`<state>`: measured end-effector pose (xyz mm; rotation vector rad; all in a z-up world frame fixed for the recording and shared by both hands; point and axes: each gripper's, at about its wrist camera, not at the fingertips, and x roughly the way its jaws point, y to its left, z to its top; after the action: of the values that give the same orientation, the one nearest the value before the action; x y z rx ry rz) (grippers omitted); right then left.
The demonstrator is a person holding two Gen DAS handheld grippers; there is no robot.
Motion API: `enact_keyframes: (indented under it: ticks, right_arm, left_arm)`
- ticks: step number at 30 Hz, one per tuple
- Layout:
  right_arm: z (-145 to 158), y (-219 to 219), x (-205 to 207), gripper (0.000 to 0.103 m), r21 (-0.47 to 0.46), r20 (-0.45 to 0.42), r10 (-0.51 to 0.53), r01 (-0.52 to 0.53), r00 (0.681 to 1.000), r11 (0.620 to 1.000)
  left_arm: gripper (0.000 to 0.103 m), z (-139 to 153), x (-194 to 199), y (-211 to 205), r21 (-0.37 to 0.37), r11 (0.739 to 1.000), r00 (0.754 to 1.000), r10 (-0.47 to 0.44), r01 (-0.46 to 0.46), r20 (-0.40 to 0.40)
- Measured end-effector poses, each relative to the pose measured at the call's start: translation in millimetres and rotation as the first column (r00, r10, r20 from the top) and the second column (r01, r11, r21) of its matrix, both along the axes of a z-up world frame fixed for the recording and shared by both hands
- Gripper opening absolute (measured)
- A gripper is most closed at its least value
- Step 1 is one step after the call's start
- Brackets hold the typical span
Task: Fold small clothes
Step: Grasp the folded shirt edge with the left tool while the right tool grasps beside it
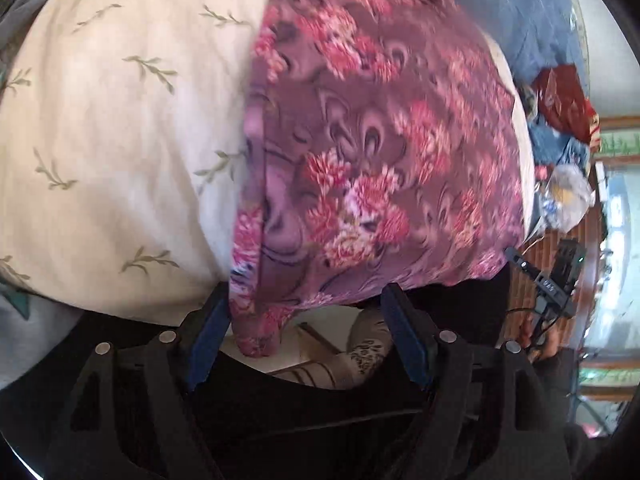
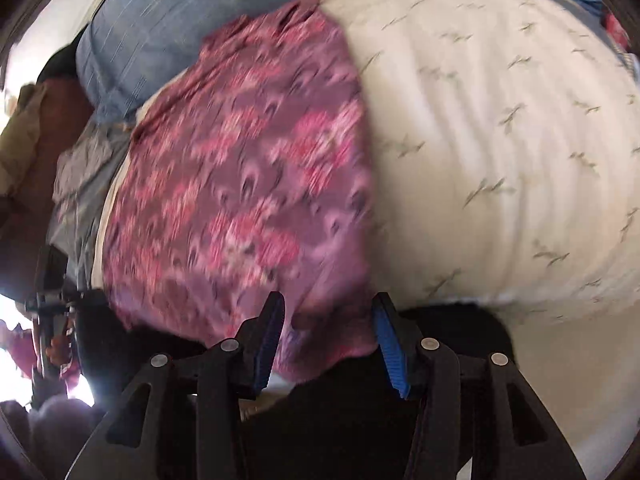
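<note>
Where the cream sheet with its leaf sprigs [image 1: 112, 128] covers the bed, the purple floral garment [image 1: 360, 152] lies spread flat on it, its near hem hanging over the bed edge. The left gripper [image 1: 306, 336] has its jaws wide apart around a drooping hem corner, gripping nothing. The right gripper [image 2: 328, 344] likewise straddles the hem, jaws apart, not clamped.

The soft purple cloth garment [image 1: 380, 160] bears pink-red flower clusters; the cream bed sheet [image 1: 120, 140] carries olive leaf sprigs; the pillow [image 2: 192, 16] looks blue-grey, perhaps striped.
</note>
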<state>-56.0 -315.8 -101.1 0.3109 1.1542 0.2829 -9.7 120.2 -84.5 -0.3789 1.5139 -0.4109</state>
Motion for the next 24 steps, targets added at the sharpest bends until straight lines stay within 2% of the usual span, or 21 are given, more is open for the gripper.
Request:
enact_keyframes:
  ticks: [2,4,6,7,8,9,10,13,16,18,19,20,21,22,24]
  right_arm:
    - [-1.2,7.0,0.3,0.054,-0.026,0.017,0.036,-0.035,0.999,0.999]
    - [-0.9,9.4,1.1,0.053,-0.043,0.032,0.061,-0.060,0.998,0.997]
    - [1.2,7.6,-2.4,0.044,-0.074,0.054,0.083,-0.079,0.995,0.994]
    - [1.1,5.3,-4.4,0.032,-0.096,0.060,0.086,-0.080,0.995,0.992]
    - [0.4,2.2,-6.1,0.018,-0.095,0.061,0.084,-0.078,0.995,0.992]
    - [-0.3,-2.6,-7.2,0.012,-0.070,0.065,0.080,-0.075,0.995,0.995]
    - [1.9,-5.9,-9.4,0.008,-0.038,0.079,0.070,-0.068,0.994,0.997]
    - [13.5,-7.6,-14.8,0.006,0.008,0.135,0.056,-0.058,0.989,0.998]
    - [26.2,-13.1,-17.6,0.006,0.114,0.185,0.007,-0.028,0.983,0.993]
    - [29.9,-19.7,-14.5,0.006,0.177,0.188,-0.044,0.010,0.981,0.984]
    - [28.9,-24.8,-12.1,0.006,0.175,0.173,-0.076,0.045,0.982,0.984]
    - [27.5,-26.9,-10.2,0.013,0.161,0.159,-0.091,0.065,0.983,0.985]
    - [24.2,-29.8,-8.9,0.014,0.147,0.140,-0.101,0.080,0.985,0.986]
    - [21.6,-31.1,-7.5,0.020,0.143,0.123,-0.105,0.087,0.987,0.986]
    - [18.5,-31.8,-5.9,0.039,0.145,0.102,-0.119,0.104,0.988,0.984]
  left_arm:
    - [0.076,-0.4,0.0,-1.3,0.000,1.000,1.000,0.010,-0.010,0.009]
    - [0.074,-1.1,-2.2,1.1,-0.014,1.000,0.999,0.027,-0.027,0.023]
    - [0.058,0.4,-7.4,5.3,0.004,1.000,0.998,0.030,-0.030,0.052]
    - [0.041,-0.4,-9.4,7.1,0.015,0.999,0.998,0.028,-0.029,0.057]
    - [0.018,-1.6,-10.2,9.6,0.010,0.999,0.998,0.030,-0.030,0.053]
    - [0.007,-3.1,-11.0,12.5,-0.022,0.999,0.999,0.036,-0.036,0.039]
    - [0.004,-3.1,-11.5,15.0,-0.066,0.997,0.998,0.048,-0.046,0.027]
    - [0.004,5.2,-12.5,14.4,-0.117,0.992,0.997,0.047,-0.040,0.058]
    - [0.004,17.2,-12.6,10.6,-0.183,0.983,0.994,0.044,-0.025,0.098]
    - [0.004,14.9,-9.8,7.3,-0.188,0.982,0.995,0.043,-0.025,0.089]
    - [0.004,11.9,-7.5,7.6,-0.179,0.984,0.996,0.036,-0.022,0.076]
    - [0.004,6.9,-5.6,6.9,-0.151,0.988,0.998,0.036,-0.026,0.058]
    - [0.005,3.9,-4.8,6.1,-0.141,0.990,0.998,0.033,-0.026,0.045]
    - [0.009,1.7,-4.5,6.4,-0.141,0.990,0.999,0.029,-0.025,0.029]
    - [0.028,-0.8,-5.4,6.6,-0.141,0.990,0.999,0.030,-0.028,0.012]
